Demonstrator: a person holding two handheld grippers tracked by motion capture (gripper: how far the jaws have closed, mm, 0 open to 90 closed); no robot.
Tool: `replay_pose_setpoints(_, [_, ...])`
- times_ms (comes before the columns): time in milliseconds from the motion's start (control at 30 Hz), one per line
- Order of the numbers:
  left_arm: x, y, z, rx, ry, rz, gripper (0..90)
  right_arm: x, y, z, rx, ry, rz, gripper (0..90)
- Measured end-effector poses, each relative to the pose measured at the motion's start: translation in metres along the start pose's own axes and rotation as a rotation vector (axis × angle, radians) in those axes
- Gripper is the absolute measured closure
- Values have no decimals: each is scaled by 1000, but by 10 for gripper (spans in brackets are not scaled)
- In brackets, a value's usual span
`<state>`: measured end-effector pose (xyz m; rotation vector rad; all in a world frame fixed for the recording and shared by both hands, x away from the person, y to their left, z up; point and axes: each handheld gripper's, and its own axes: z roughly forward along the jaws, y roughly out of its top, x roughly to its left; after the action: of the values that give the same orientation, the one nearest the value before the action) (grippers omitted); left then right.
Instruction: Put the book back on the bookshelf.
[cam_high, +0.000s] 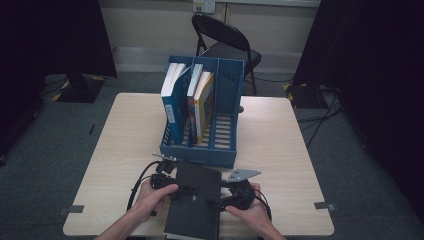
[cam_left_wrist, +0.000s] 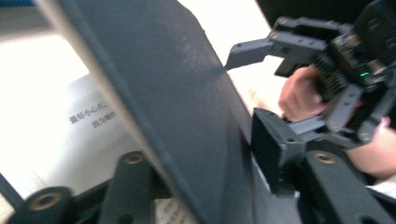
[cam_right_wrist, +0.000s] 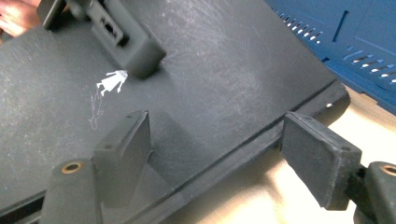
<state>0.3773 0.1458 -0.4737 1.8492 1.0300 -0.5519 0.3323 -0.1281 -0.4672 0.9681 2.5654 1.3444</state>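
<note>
A black book (cam_high: 194, 202) lies at the table's near edge, in front of the blue file rack (cam_high: 200, 152). My left gripper (cam_high: 182, 191) comes in from the left and is shut on the book's black cover (cam_left_wrist: 187, 93): one jaw sits under it on the page side and the other pad presses on its outer face. A white printed page (cam_left_wrist: 88, 121) shows beneath the raised cover. My right gripper (cam_right_wrist: 222, 149) stands open at the book's right edge (cam_right_wrist: 261, 135), with one pad over the cover and the other beside the edge above the table. Its fingers (cam_left_wrist: 252, 49) also show in the left gripper view.
The blue rack holds three upright books (cam_high: 192, 100) in its left and middle slots; its right slot (cam_high: 226, 125) has none. A black folding chair (cam_high: 225, 40) stands behind the wooden table (cam_high: 280, 150). Cables (cam_high: 137, 185) trail from the grippers near the front edge.
</note>
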Motion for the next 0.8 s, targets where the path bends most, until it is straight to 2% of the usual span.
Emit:
replay_pose_setpoints(100, [0,0,-1,1,-3,15,571,-1,-2,-1,6,-2,9,214])
replay_pose_setpoints(200, [-3,-1,-2,-12,-1,46,578,-2,-3,-2,10,0,13,193])
replay_pose_setpoints(400, [-13,-5,-5,-41,2,129,582,-5,-3,-3,2,19,40,130])
replay_pose_setpoints(500, [-21,-7,-8,-60,20,168,582,-6,-3,-5,-18,36,54,116])
replay_pose_setpoints(733, [-28,-9,-9,-63,35,234,580,-12,-5,-5,-35,72,115,79])
replay_pose_setpoints(800, [-30,-8,-9,-61,41,235,577,-14,-5,-3,-26,85,140,74])
